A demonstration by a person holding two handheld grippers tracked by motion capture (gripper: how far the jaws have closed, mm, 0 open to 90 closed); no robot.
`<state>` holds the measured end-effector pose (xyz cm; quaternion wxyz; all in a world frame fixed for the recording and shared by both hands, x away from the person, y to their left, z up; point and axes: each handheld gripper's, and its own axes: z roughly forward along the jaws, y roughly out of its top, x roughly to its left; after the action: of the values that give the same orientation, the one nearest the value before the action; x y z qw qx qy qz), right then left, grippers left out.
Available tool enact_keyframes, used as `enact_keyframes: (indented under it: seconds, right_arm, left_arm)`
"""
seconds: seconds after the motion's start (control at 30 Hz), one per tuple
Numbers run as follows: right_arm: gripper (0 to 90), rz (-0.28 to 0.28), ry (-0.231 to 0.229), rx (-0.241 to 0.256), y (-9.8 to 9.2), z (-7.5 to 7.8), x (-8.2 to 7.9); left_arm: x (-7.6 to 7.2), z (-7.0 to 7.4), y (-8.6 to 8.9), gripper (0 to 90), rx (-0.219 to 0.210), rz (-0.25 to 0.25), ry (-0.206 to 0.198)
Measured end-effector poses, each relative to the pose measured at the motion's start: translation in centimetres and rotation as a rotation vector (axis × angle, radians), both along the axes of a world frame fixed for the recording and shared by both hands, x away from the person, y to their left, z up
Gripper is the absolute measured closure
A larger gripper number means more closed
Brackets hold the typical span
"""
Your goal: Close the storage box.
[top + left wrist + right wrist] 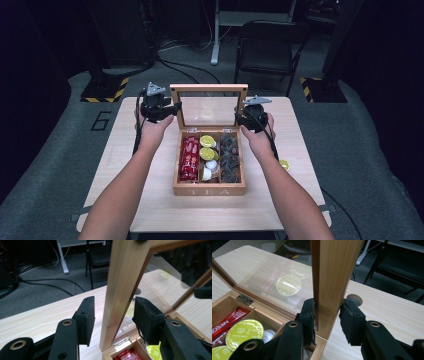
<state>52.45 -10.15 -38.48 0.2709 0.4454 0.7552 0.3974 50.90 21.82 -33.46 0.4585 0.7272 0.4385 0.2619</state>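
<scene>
From above, the wooden tea box point(209, 189) sits mid-table, its glass lid point(209, 89) upright. My left gripper point(113, 315) straddles the lid's left frame, jaws spread. My right gripper point(327, 315) pinches its right frame.

Pale wood box point(208, 190); red sachets point(189, 159), yellow pods point(207, 141), maybe.
</scene>
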Motion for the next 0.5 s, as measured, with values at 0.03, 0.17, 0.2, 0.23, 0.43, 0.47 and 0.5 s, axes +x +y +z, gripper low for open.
enact_keyframes:
  seconds: [0.03, 0.17, 0.2, 0.23, 0.43, 0.47, 0.5]
  right_arm:
    - [64.7, 0.003, 0.000, 0.001, -0.04, -0.01, -0.04]
    - [64.7, 0.003, -0.009, 0.001, -0.08, -0.09, -0.11]
    - [64.7, 0.003, -0.009, 0.004, -0.08, -0.12, -0.13]
    - [64.7, 0.003, -0.010, 0.006, -0.08, -0.14, -0.16]
    - [64.5, 0.002, -0.006, 0.015, -0.11, -0.20, -0.23]
    - [64.4, 0.004, -0.004, 0.014, -0.13, -0.17, -0.24]
    - [64.4, 0.007, -0.003, 0.014, -0.17, -0.16, -0.24]
  left_arm:
    - [-0.02, 0.11, -0.10, 52.9, 0.004, -0.002, -0.002]
    - [-0.22, 0.33, -0.38, 60.2, 0.007, -0.004, -0.011]
    - [-0.28, 0.40, -0.42, 60.6, 0.014, -0.004, -0.008]
    - [-0.30, 0.42, -0.40, 60.8, 0.003, -0.002, -0.009]
    - [-0.49, 0.65, 0.09, 63.9, -0.010, -0.011, -0.002]
    - [-0.54, 0.67, 0.07, 64.0, -0.007, -0.011, -0.001]
    - [-0.62, 0.68, 0.07, 64.0, -0.009, -0.010, 0.000]
